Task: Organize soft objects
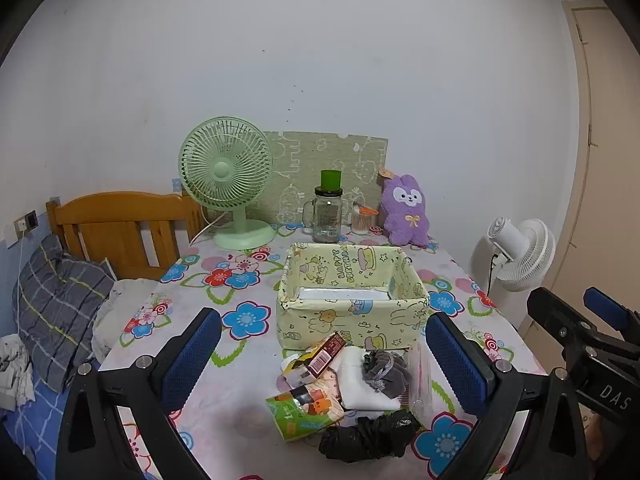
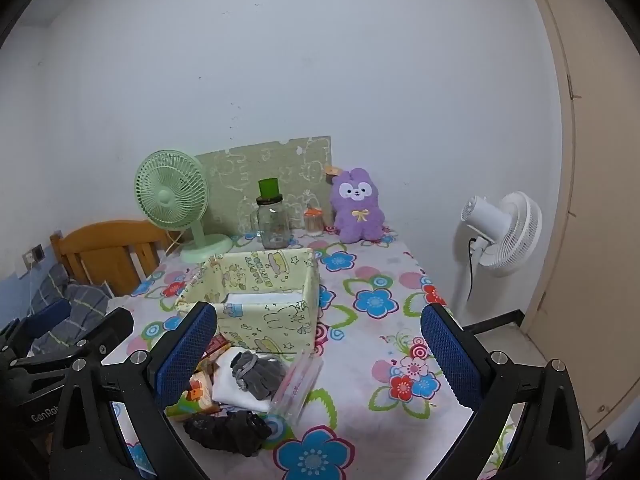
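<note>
In the right wrist view, the right claw's blue finger (image 2: 186, 354) covers part of the snack packets (image 2: 200, 394). The box (image 1: 352, 312) hides most of its white contents. The bed (image 1: 36, 412) runs off the left edge.

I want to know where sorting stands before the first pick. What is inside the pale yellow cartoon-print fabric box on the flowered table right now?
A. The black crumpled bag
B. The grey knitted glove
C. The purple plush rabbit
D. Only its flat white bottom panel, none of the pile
D: the pale yellow cartoon-print fabric box shows only its white bottom panel, while the grey glove and black crumpled bag lie in front of it.
</note>
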